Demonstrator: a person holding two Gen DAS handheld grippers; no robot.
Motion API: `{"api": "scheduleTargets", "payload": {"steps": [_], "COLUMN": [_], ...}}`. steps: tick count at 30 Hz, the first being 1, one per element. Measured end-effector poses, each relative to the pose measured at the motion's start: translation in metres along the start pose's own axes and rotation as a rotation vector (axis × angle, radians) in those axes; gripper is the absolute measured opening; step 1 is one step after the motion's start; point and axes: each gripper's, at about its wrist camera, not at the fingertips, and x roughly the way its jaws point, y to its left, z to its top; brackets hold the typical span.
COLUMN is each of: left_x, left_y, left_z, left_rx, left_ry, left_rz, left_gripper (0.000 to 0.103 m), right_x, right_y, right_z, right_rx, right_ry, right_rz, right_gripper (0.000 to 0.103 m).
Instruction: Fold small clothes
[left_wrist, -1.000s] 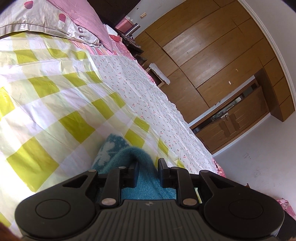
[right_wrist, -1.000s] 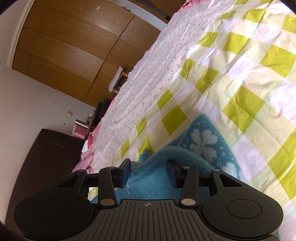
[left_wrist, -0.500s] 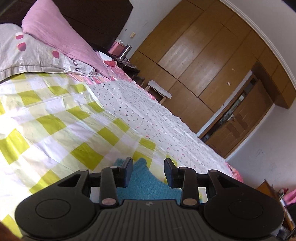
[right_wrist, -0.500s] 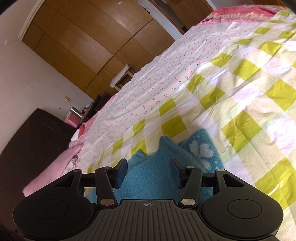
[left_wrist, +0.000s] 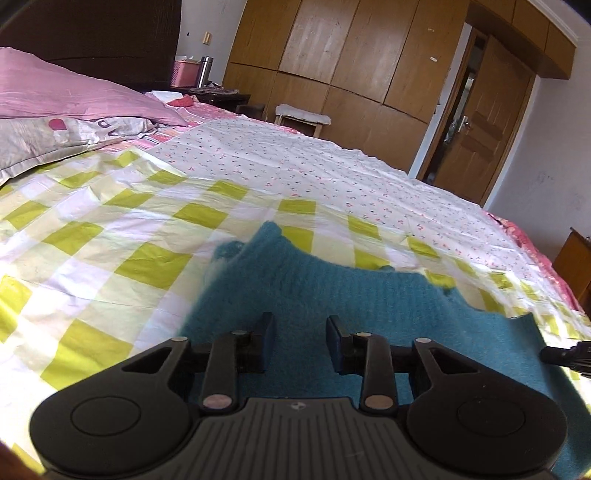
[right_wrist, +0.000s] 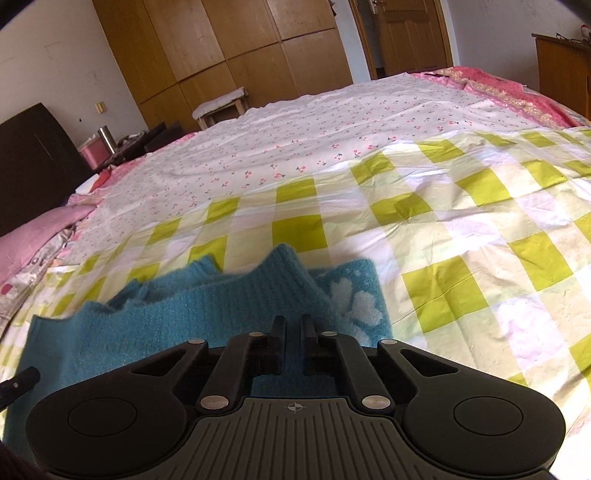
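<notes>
I see a teal knitted woollen garment (left_wrist: 332, 295) spread sideways on the checked bedsheet (left_wrist: 110, 229) | right gripper (right_wrist: 293, 328) has just closed, pinching its near edge | left gripper (left_wrist: 301, 332) narrowing, jaws apart above it.

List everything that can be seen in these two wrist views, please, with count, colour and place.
knitted garment: one, teal with a white flower motif, on the checked sheet just ahead of both grippers
checked sheet: one, lime and white, near part of the bed
floral sheet: one, white with small pink print, far part of the bed
pillows: two, pink on top of grey, at the head of the bed
wardrobe: one, brown wood, along the far wall
stool: one, wooden with a pale top, before the wardrobe
door: one, brown, right of the wardrobe
flask: one, metal, on the bedside stand
left gripper: one, black, open over the garment, jaws just closing
right gripper: one, black, just shut
</notes>
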Motion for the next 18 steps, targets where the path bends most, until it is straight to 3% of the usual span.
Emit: {"api": "scheduleTargets", "payload": {"steps": [2, 5, 15, 18], "left_x": [0.002, 0.002, -0.005, -0.017], "left_y": [0.006, 0.015, 0.012, 0.012], "left_z": [0.001, 0.002, 0.007, 0.007], "left_rx": [-0.013, -0.046, -0.036, -0.03], "left_ry": [-0.002, 0.007, 0.021, 0.006], "left_rz": [0.032, 0.026, 0.052, 0.054], "left_gripper": [0.019, 0.016, 0.016, 0.016], "right_x": [0.001, 0.008, 0.006, -0.011], "right_y": [-0.008, -0.015, -0.007, -0.004], "right_z": [0.004, 0.005, 0.006, 0.008], "right_rx": [0.039, 0.065, -0.017, -0.026], "right_ry": [-0.019, -0.003, -0.02, -0.06], "right_rz": [-0.007, -0.008, -0.052, -0.046], "right_gripper": [0.0, 0.0, 0.0, 0.01]}}
